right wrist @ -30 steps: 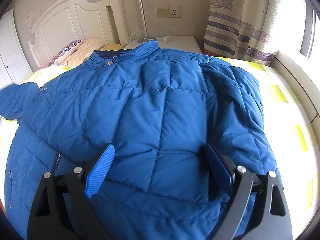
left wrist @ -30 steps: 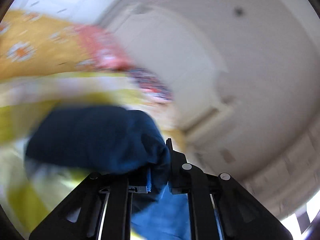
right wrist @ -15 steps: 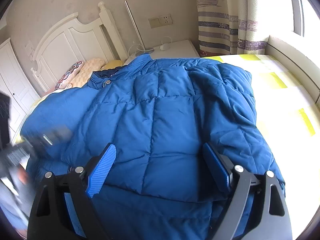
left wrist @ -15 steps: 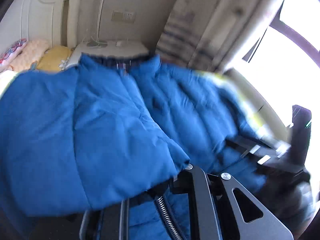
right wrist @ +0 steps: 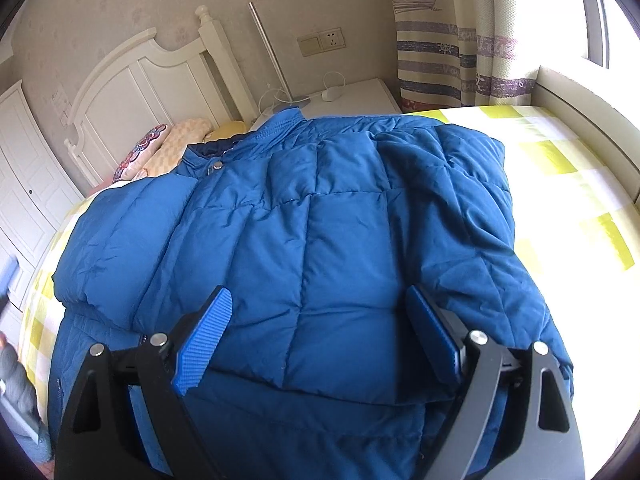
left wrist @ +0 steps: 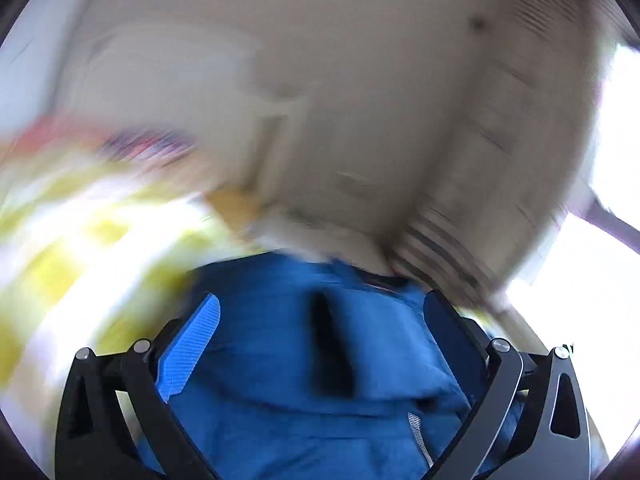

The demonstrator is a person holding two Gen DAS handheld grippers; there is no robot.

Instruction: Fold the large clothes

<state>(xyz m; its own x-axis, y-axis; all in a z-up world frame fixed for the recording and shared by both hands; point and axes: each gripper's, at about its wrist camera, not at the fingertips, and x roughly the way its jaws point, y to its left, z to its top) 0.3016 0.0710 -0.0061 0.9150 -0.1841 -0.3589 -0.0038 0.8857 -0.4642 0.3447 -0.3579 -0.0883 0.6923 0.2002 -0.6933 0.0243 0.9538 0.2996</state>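
A blue quilted jacket (right wrist: 340, 220) lies spread on the bed, collar toward the headboard. Its left sleeve (right wrist: 120, 240) is folded over the body, and the right sleeve (right wrist: 460, 200) lies bunched along the right side. My right gripper (right wrist: 318, 294) hovers open over the jacket's lower middle, its pads touching nothing. In the blurred left wrist view, my left gripper (left wrist: 322, 300) has its jaws opening wide. The jacket (left wrist: 272, 320) with its zipper lies below and between them, not pinched.
The bed has a yellow and white checked sheet (right wrist: 560, 168), with pillows (right wrist: 160, 148) against a white headboard (right wrist: 132, 80). A white nightstand (right wrist: 352, 92) and a striped curtain (right wrist: 452, 40) stand behind. White wardrobe doors (right wrist: 20, 180) are at far left.
My left gripper carried the sleeve across onto the jacket, let it go and opened wide, then swung away. The sleeve now lies folded on the jacket's left side. The right gripper stayed open in place.
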